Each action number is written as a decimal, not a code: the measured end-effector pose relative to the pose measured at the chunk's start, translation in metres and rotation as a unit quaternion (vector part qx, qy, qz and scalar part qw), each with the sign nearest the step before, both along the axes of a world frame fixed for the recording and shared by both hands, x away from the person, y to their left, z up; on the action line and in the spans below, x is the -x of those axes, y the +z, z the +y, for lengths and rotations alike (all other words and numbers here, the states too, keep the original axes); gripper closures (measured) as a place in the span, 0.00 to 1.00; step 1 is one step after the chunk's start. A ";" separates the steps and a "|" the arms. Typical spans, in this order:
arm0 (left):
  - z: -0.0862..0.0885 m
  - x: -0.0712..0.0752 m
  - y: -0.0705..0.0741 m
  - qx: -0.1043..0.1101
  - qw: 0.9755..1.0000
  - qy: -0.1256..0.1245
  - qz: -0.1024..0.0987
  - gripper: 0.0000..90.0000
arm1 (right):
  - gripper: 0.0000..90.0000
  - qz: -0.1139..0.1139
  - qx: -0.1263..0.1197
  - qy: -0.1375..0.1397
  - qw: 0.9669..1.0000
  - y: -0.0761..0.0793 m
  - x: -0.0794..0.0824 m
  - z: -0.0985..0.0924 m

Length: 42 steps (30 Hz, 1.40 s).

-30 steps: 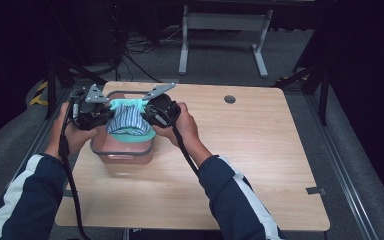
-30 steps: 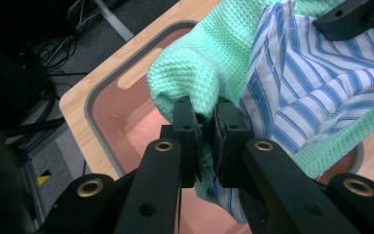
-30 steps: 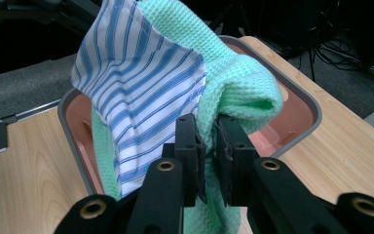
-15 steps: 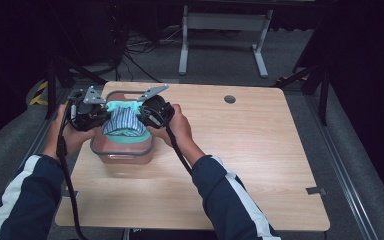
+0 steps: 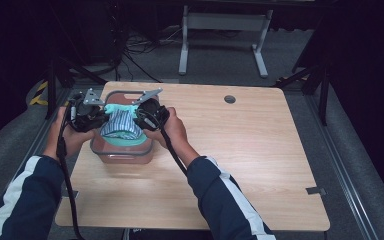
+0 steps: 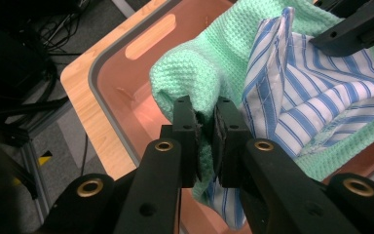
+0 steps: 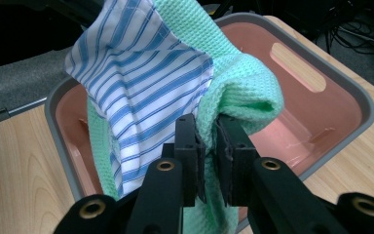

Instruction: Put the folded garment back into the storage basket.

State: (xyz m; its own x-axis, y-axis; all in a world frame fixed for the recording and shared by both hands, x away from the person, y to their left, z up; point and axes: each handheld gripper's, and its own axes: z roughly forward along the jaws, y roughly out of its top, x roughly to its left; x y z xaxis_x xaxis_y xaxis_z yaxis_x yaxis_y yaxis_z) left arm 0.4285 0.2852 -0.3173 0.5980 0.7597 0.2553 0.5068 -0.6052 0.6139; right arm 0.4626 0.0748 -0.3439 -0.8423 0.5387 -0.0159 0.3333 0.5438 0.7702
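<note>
A mint-green waffle cloth lies folded with a blue-and-white striped cloth, and the bundle hangs over a salmon-pink bin with a grey rim. My left gripper is shut on the bundle's left end, pinching green fabric. At the bundle's right end my right gripper is shut on the green cloth beside the striped one. The lower part of the bundle dips into the bin.
The bin stands at the left rear of a light wooden table, which has a round cable hole at its back. Dark floor, cables and a grey stand lie beyond the table. Broad bare wood lies right of the bin.
The right hand and its gripper have come down a little and shifted left toward the bin, lowering the cloths. The left gripper has stayed about where it was.
</note>
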 end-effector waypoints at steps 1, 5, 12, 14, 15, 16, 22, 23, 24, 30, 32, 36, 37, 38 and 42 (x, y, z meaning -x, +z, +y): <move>0.001 0.000 -0.003 0.004 1.000 0.001 0.000 0.91 | 0.89 0.001 0.001 0.002 1.000 -0.001 0.000 0.001; 0.002 -0.003 -0.013 0.008 1.000 0.005 0.005 0.91 | 0.89 0.004 0.005 0.003 1.000 -0.006 0.000 0.004; 0.004 -0.008 -0.026 0.003 1.000 0.011 0.019 0.91 | 0.88 0.018 0.015 0.005 1.000 -0.019 -0.003 0.009; 0.004 -0.009 -0.030 0.005 1.000 0.011 0.019 0.91 | 0.87 0.020 0.019 0.005 1.000 -0.023 -0.004 0.010; 0.003 -0.009 -0.033 0.008 1.000 0.014 0.017 0.91 | 0.87 0.021 0.020 0.005 1.000 -0.024 -0.004 0.010; 0.004 -0.010 -0.034 0.004 1.000 0.012 0.018 0.90 | 0.87 0.022 0.021 0.005 1.000 -0.025 -0.005 0.010; 0.003 -0.012 -0.044 0.003 1.000 0.014 0.025 0.90 | 0.86 0.029 0.028 0.003 0.999 -0.033 -0.007 0.010; 0.003 -0.012 -0.046 0.004 1.000 0.014 0.028 0.90 | 0.86 0.029 0.029 0.006 0.999 -0.034 -0.007 0.010; 0.003 -0.012 -0.047 0.000 0.999 0.015 0.030 0.89 | 0.85 0.032 0.032 0.005 0.999 -0.036 -0.008 0.010; 0.003 -0.013 -0.050 0.002 0.999 0.024 0.023 0.80 | 0.79 0.034 0.035 0.001 0.999 -0.039 -0.009 0.009; 0.003 -0.012 -0.049 0.009 0.999 0.026 0.018 0.76 | 0.77 0.030 0.040 -0.005 0.999 -0.037 -0.009 0.007; 0.004 -0.010 -0.048 0.017 0.999 0.030 0.011 0.69 | 0.75 0.030 0.039 -0.006 0.999 -0.036 -0.008 0.003; 0.004 -0.008 -0.046 0.019 0.999 0.033 0.008 0.68 | 0.75 0.030 0.038 -0.005 0.999 -0.036 -0.008 0.002; 0.004 -0.007 -0.045 0.018 0.999 0.032 0.005 0.66 | 0.73 0.029 0.039 -0.004 0.999 -0.035 -0.007 0.000; 0.000 0.003 -0.040 0.037 0.999 0.025 -0.012 0.61 | 0.68 0.017 0.043 -0.001 0.999 -0.032 -0.003 -0.006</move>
State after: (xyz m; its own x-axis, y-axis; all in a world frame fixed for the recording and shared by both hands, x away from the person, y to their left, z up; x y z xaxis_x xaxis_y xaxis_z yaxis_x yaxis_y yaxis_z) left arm 0.4259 0.2854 -0.3577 0.5534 0.8056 0.2116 0.5197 -0.5325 0.6681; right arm 0.4654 0.0692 -0.3758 -0.8420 0.5385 -0.0330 0.3598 0.6060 0.7094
